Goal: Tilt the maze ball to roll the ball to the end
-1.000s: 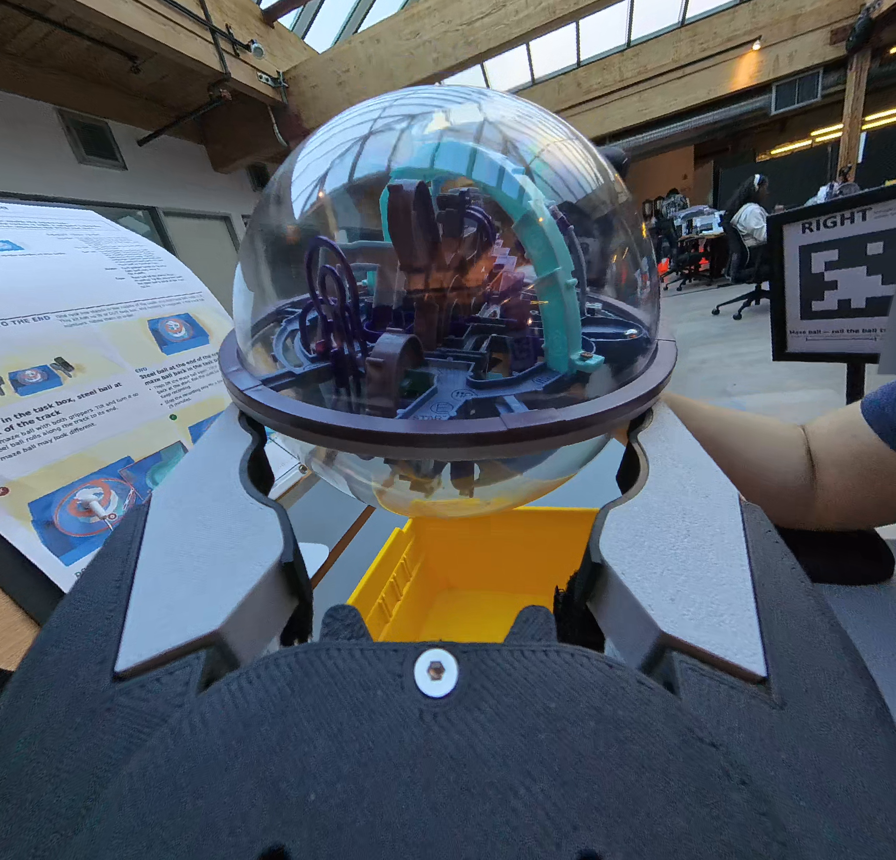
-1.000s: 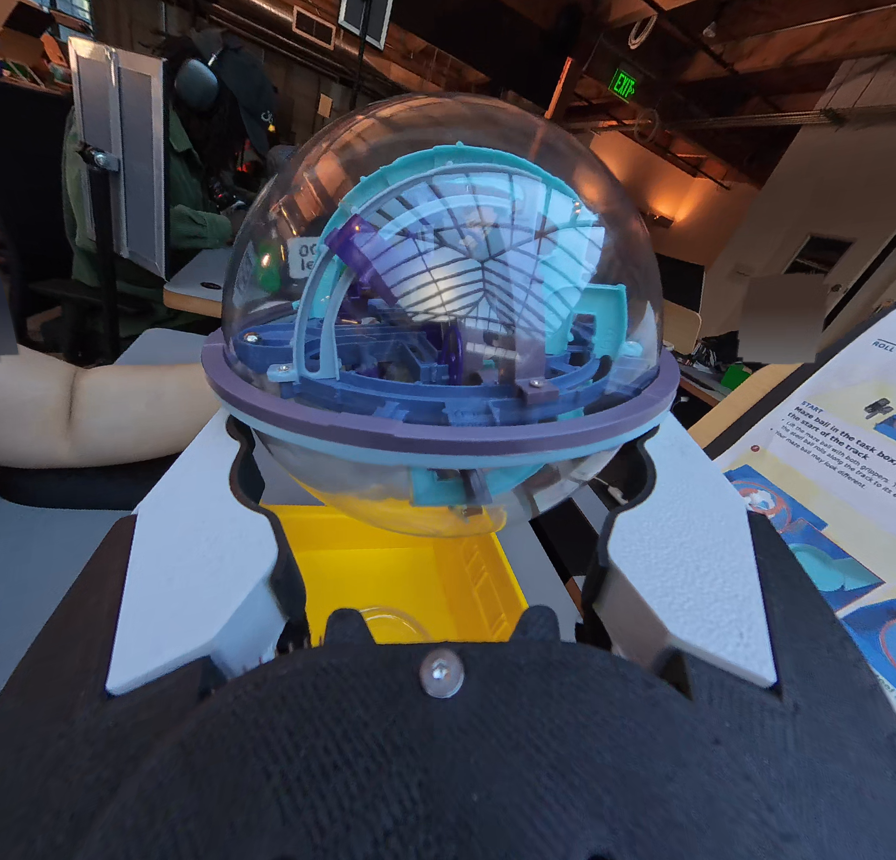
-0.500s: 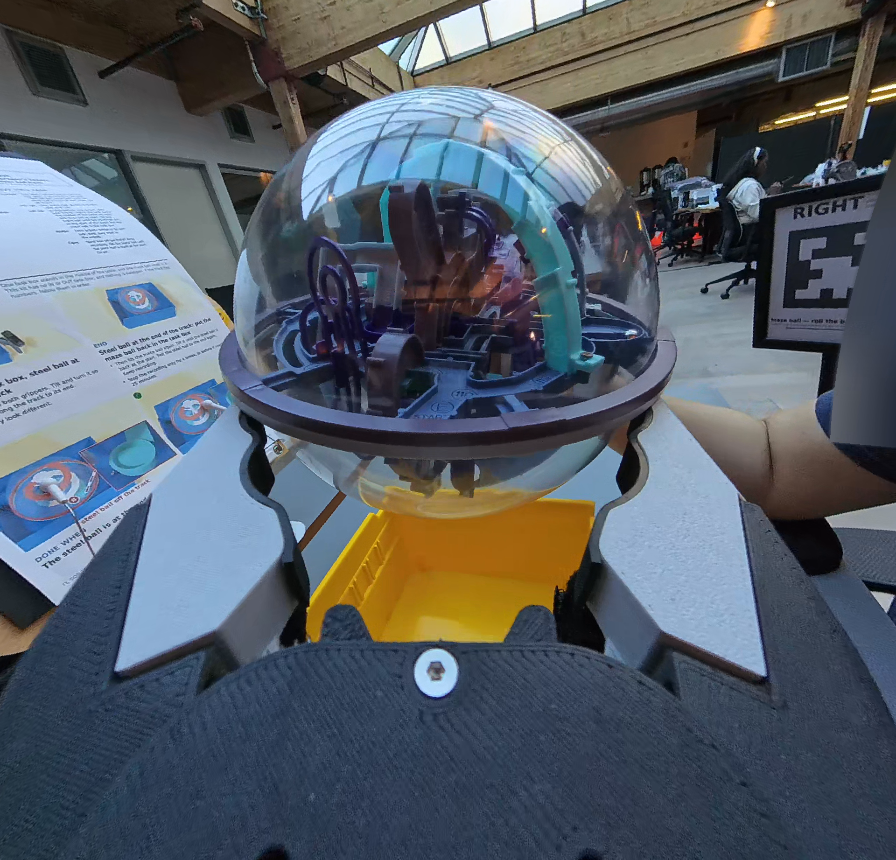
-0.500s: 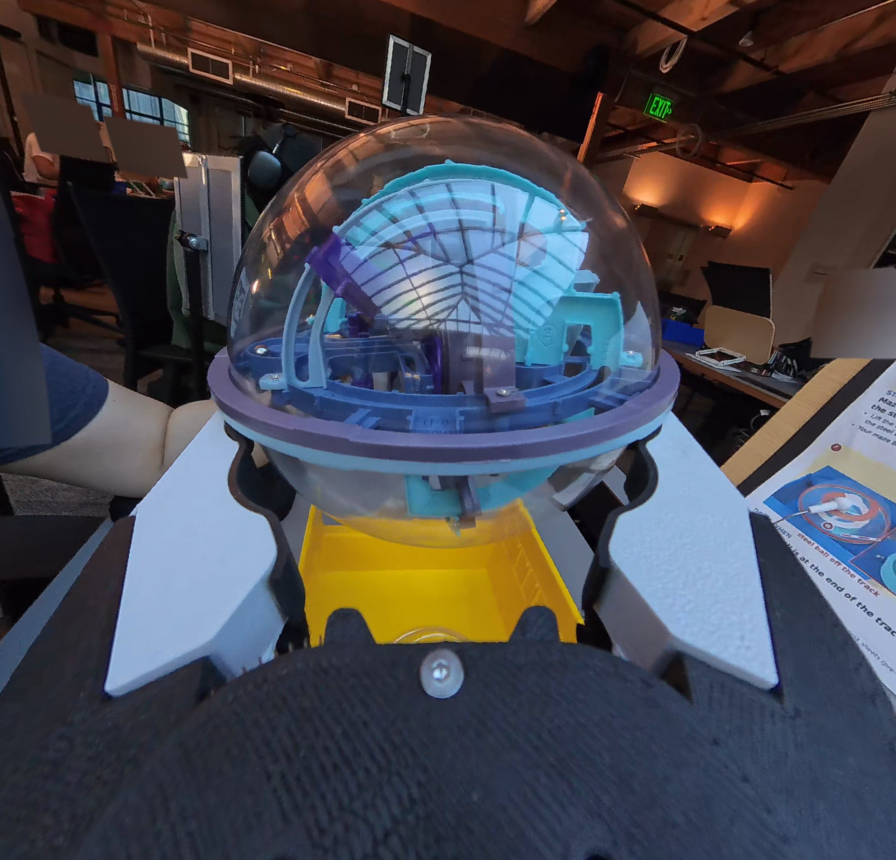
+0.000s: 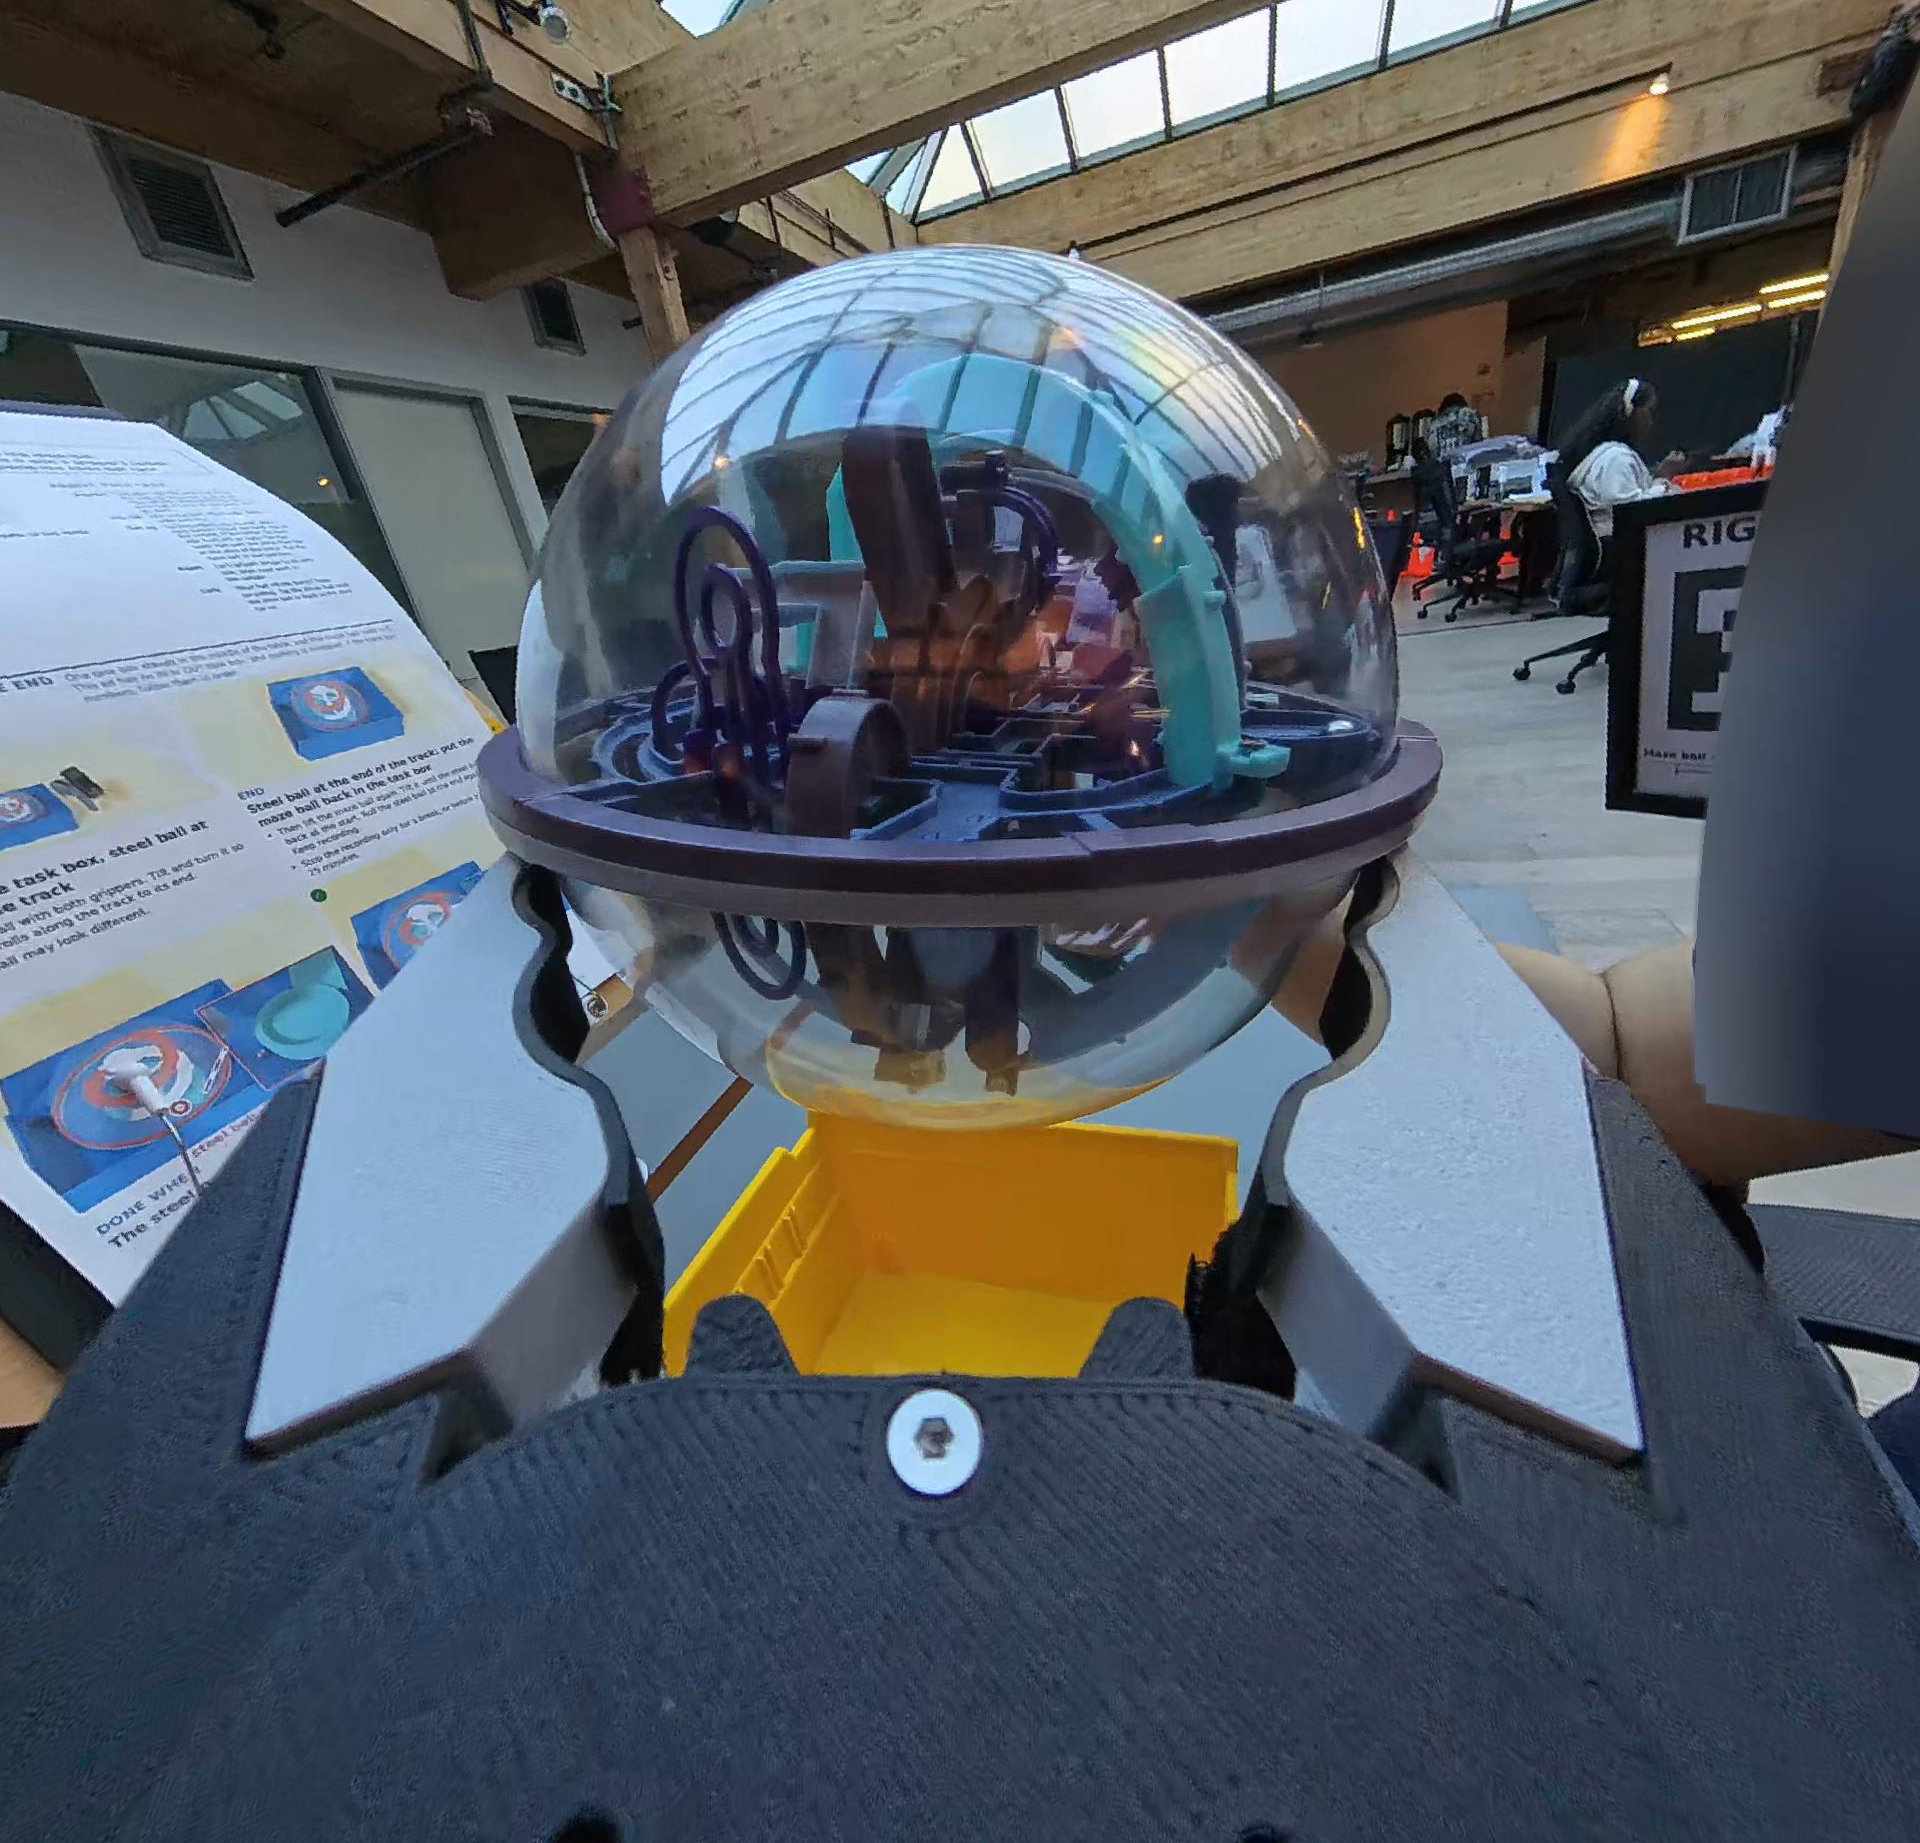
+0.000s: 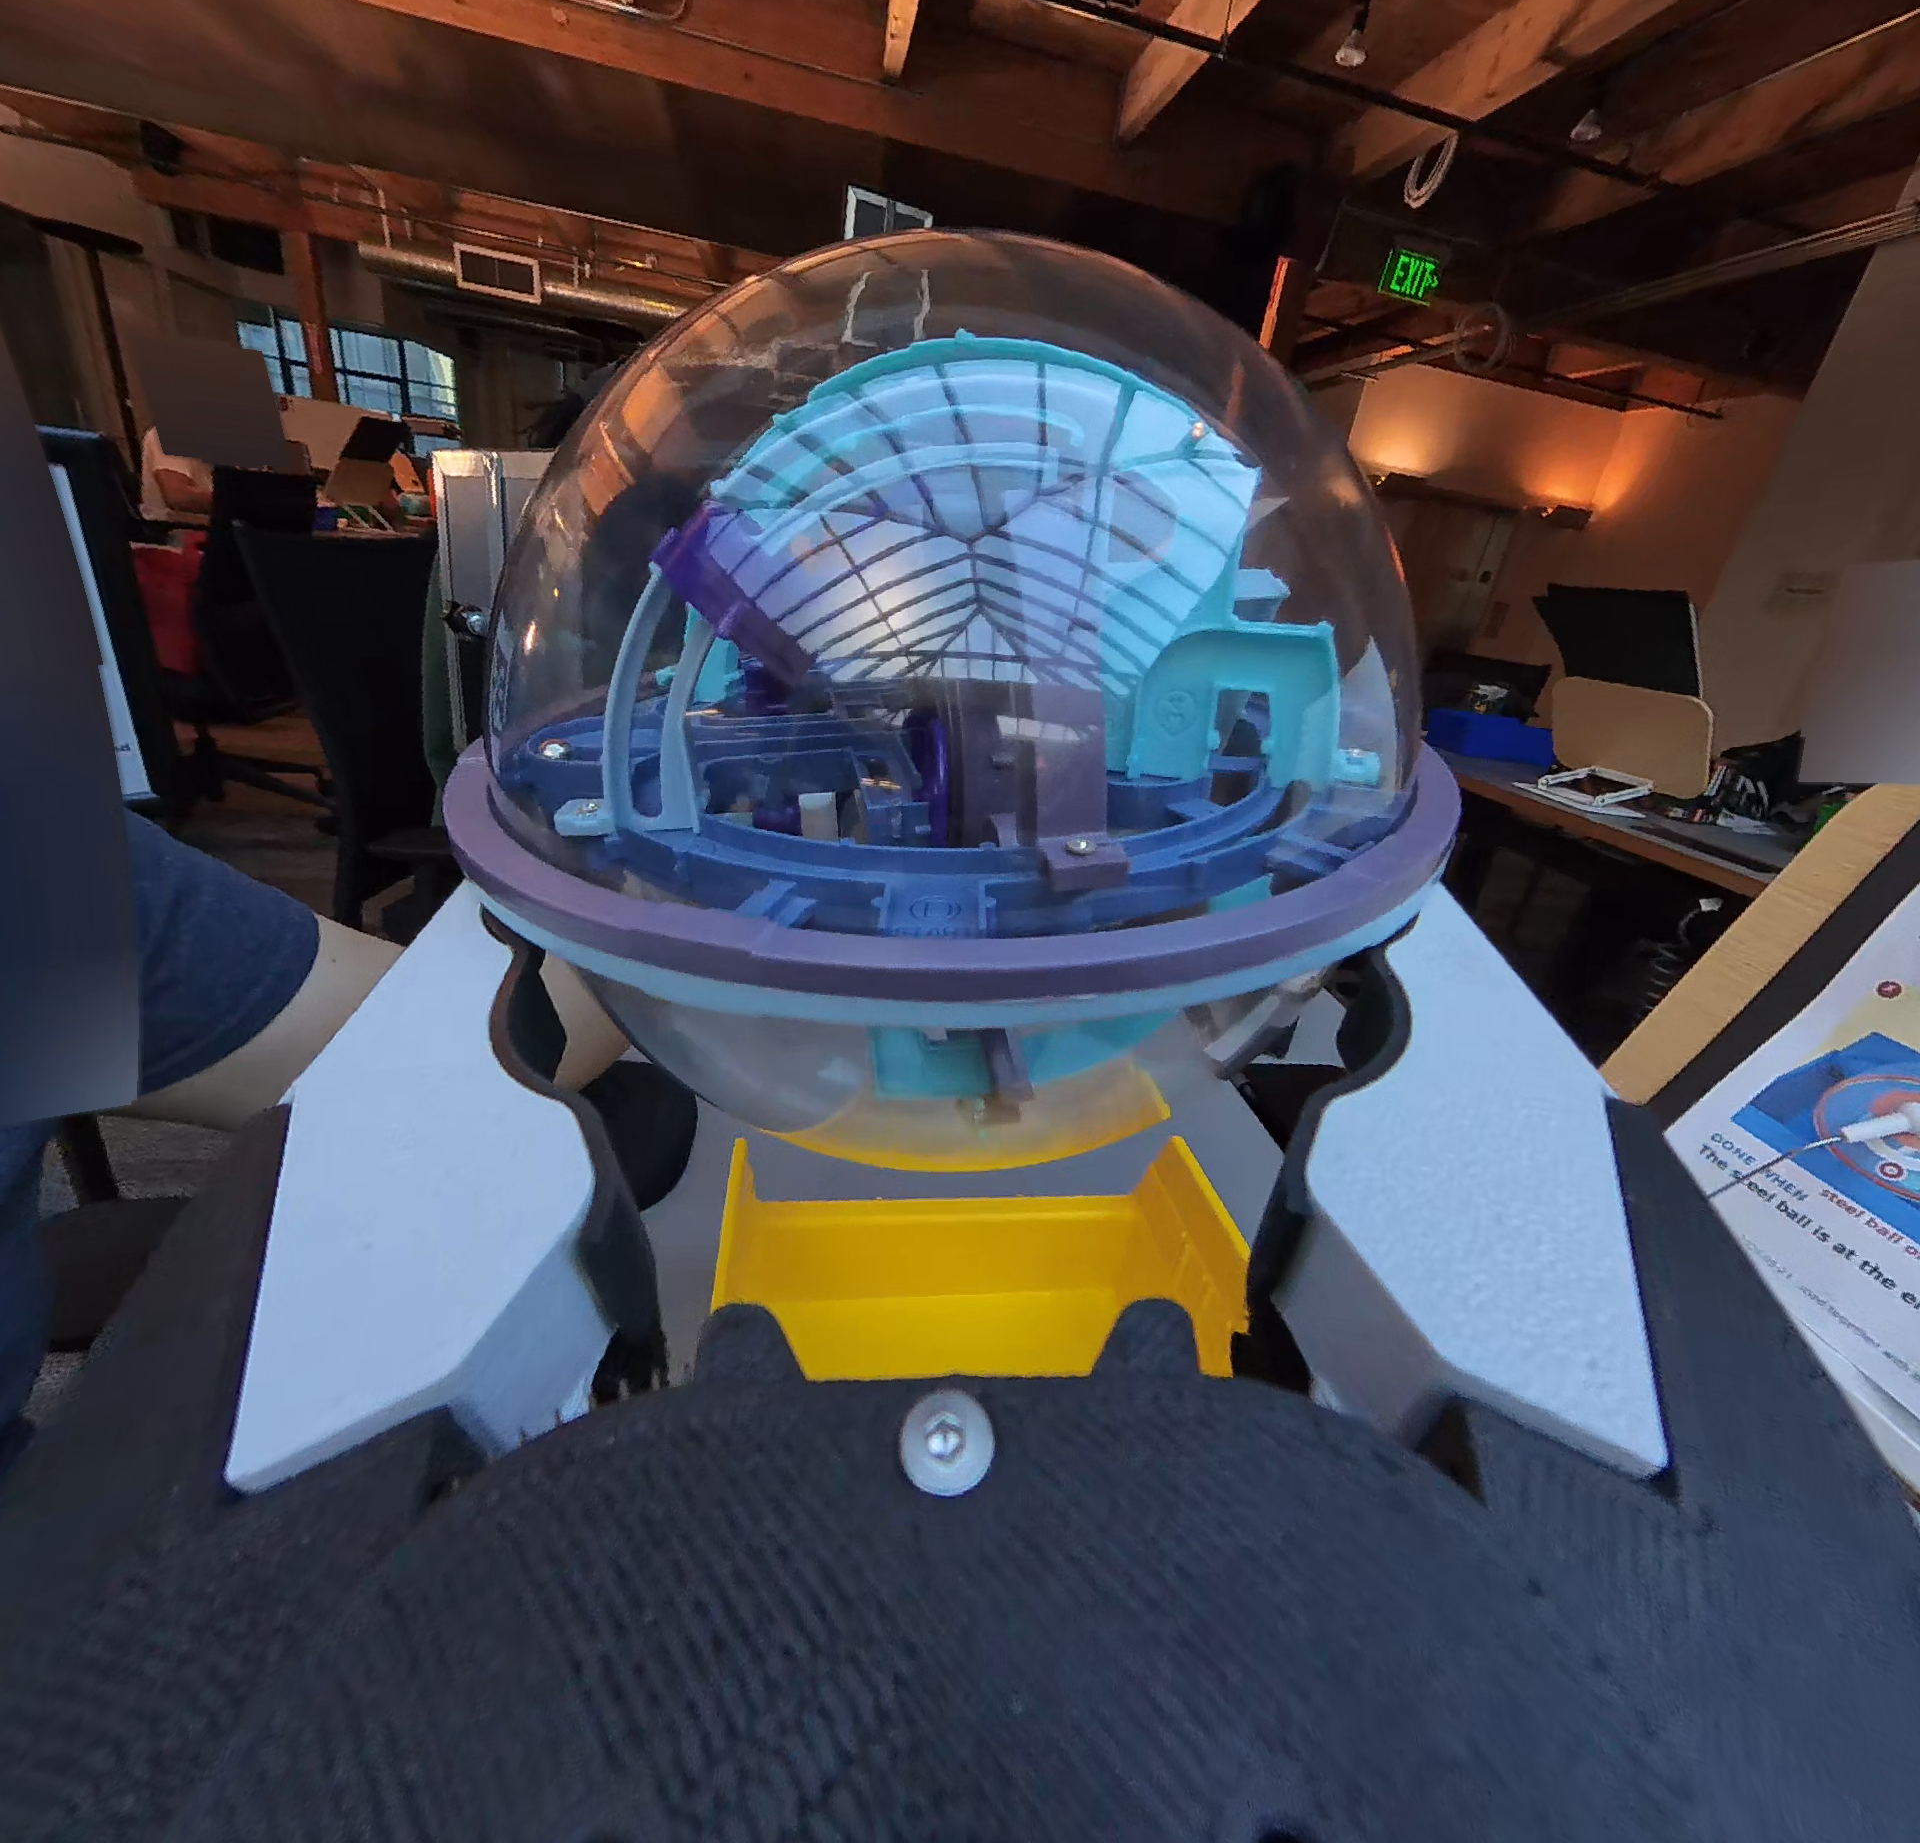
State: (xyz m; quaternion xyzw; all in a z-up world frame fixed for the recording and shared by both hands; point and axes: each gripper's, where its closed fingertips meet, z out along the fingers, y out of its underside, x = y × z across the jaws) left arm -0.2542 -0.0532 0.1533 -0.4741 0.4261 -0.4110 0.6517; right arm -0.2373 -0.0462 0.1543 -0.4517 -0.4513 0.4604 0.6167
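While both tools grip: the maze ball (image 5: 956, 692) hangs in the air over a yellow bin (image 5: 966, 1263), carried from opposite sides.
Risk, slip: the clear shell is smooth and round; a sharp tilt could probably let it rotate or drop out of the fingers.
Risk, overshoot: a fast tilt would likely throw the steel ball (image 5: 1338, 725) off its track; it appears to sit on the outer rail near the rim.
Risk, uneven motion: if one tool turns without the other, the grip may loosen.
Left tool (image 5: 956, 972): fingers pinch the lower shell, just under the dark rim.
Right tool (image 6: 951, 1004): fingers pinch the lower shell, under the same rim.
Maze ball position: held between each tool's fingertips, nearly level, dome up.
Bin: directly below, apart from the shell.
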